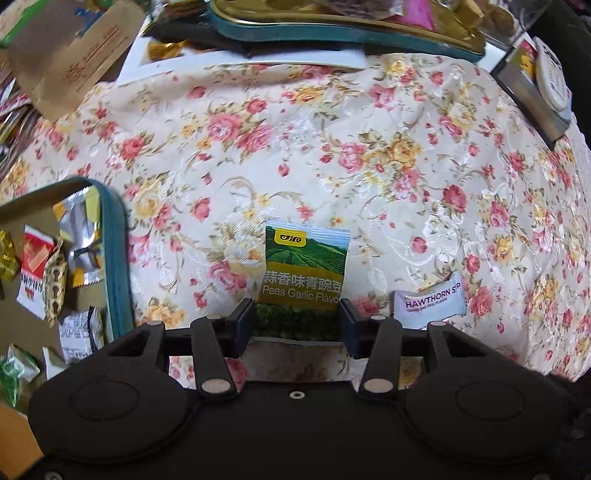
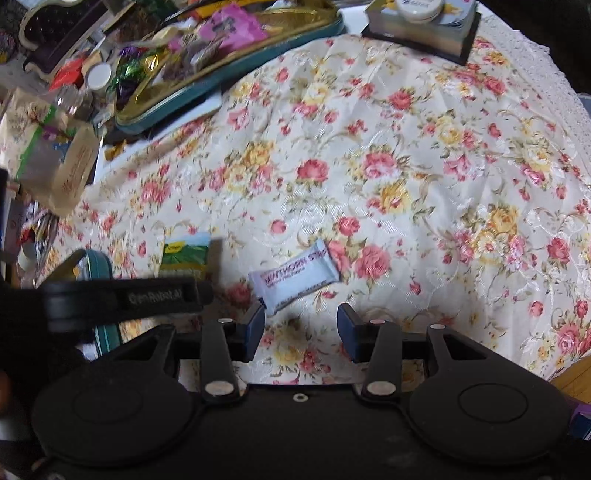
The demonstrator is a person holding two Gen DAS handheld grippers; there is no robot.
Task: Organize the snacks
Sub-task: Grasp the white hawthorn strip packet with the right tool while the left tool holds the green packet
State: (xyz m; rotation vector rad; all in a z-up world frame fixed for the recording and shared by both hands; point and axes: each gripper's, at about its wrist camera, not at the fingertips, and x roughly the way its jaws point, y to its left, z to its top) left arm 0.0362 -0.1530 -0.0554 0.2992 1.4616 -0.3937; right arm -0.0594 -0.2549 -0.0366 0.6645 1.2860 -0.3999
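Note:
A green packet of garlic peas (image 1: pixel 306 271) stands between the fingers of my left gripper (image 1: pixel 298 321), which closes on its lower end above the floral cloth. It also shows in the right wrist view (image 2: pixel 184 256), behind the left gripper's body (image 2: pixel 125 295). A white hawthorn strip packet (image 1: pixel 430 302) lies on the cloth to the right of it. In the right wrist view this packet (image 2: pixel 295 278) lies just ahead of my right gripper (image 2: pixel 301 323), which is open and empty, its left finger (image 2: pixel 255 326) beside the packet's near end.
A teal-rimmed tin (image 1: pixel 118 266) holding several wrapped snacks sits at the left. A second teal tray (image 2: pixel 207 81) full of snacks is at the back, with a paper bag (image 1: pixel 70 62) left and a box with a white jar (image 2: pixel 421 22) back right.

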